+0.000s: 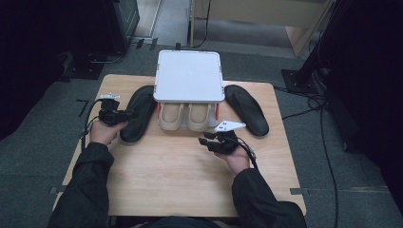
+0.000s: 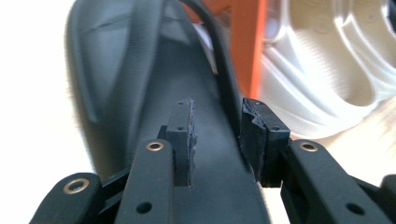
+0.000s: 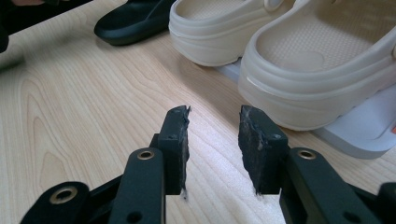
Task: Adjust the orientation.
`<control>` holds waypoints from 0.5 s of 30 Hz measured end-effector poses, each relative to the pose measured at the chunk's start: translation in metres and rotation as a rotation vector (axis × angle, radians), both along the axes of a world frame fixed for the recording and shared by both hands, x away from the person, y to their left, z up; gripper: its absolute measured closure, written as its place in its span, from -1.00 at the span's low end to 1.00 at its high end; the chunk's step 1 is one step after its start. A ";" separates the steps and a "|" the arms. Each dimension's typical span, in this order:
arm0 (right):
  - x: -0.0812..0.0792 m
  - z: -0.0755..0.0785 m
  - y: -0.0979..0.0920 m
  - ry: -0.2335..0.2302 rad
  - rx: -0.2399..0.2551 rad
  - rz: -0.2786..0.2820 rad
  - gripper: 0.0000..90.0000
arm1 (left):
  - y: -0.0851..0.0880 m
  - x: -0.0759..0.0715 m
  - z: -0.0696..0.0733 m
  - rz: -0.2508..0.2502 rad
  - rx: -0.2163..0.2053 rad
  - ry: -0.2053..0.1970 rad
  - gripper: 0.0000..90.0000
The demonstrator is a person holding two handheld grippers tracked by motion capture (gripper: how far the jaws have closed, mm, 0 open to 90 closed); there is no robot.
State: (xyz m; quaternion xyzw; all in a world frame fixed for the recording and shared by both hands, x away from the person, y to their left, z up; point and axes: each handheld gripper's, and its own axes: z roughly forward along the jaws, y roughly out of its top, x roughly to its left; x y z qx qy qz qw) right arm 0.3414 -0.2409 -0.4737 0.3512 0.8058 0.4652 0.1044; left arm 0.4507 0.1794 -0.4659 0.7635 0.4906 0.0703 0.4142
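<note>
While both claws gape, left claw (image 1: 127,114) hovers over black slipper (image 1: 138,114) — untouched.

Grey carpet (image 1: 38,156) — wooden table (image 1: 180,175)

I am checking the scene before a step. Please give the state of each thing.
Left hand-held gripper: open, over the left black sandal.
Right hand-held gripper: open, above bare table.
Cream clogs: on the rack's lower shelf.
Right black sandal: flat on the table.
</note>
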 end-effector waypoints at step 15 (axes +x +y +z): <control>-0.011 -0.002 -0.011 0.009 0.003 -0.033 0.39 | 0.013 0.033 -0.014 0.061 0.029 0.014 0.31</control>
